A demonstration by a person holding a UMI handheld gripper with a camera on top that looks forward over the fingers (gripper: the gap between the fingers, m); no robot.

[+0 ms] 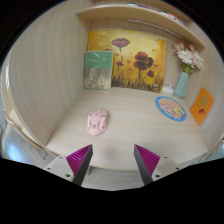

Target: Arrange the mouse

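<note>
A pale pink mouse (97, 121) lies on the light wooden desk (130, 125), ahead of the left finger and a short way beyond it. A round, colourful mouse mat (171, 108) lies further off to the right on the desk. My gripper (112, 160) is open and empty, its two fingers with magenta pads (78, 158) spread wide apart above the near part of the desk. Nothing stands between the fingers.
A flower painting (125, 57) leans against the back wall, with a greenish book or card (98, 69) propped in front of it. A vase of pink flowers (184, 68) and an orange card (202, 104) stand at the right. Side walls enclose the desk.
</note>
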